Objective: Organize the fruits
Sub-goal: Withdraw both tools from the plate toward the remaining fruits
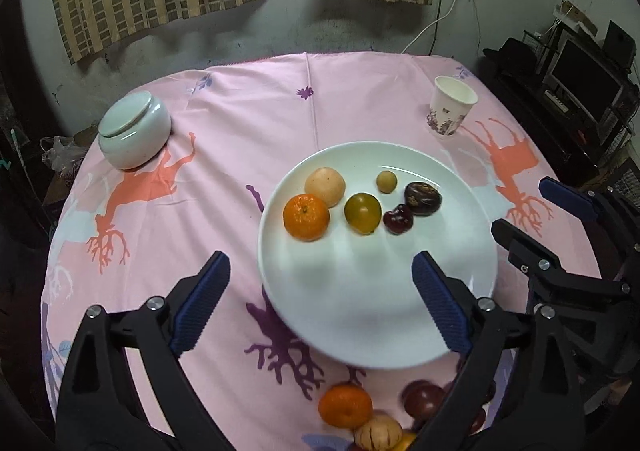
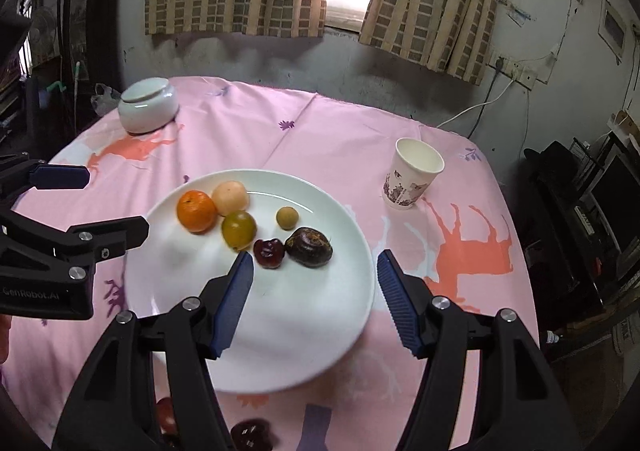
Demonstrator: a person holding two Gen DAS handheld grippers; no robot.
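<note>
Six fruits lie on the white plate [image 1: 280,283] ahead of the left tool [image 1: 320,303], whose jaws stand wide and empty; loose fruit, including an orange [image 1: 345,405], lies below it on the table [image 1: 224,123].

Right wrist view: right tool [image 2: 316,299] open, empty, above the plate's near rim. Risk: a descending finger could clip the rim and tip the plate.

left gripper [image 1: 322,275]: jaws spread wide, empty | right gripper [image 2: 316,271]: jaws apart (narrower), empty
</note>
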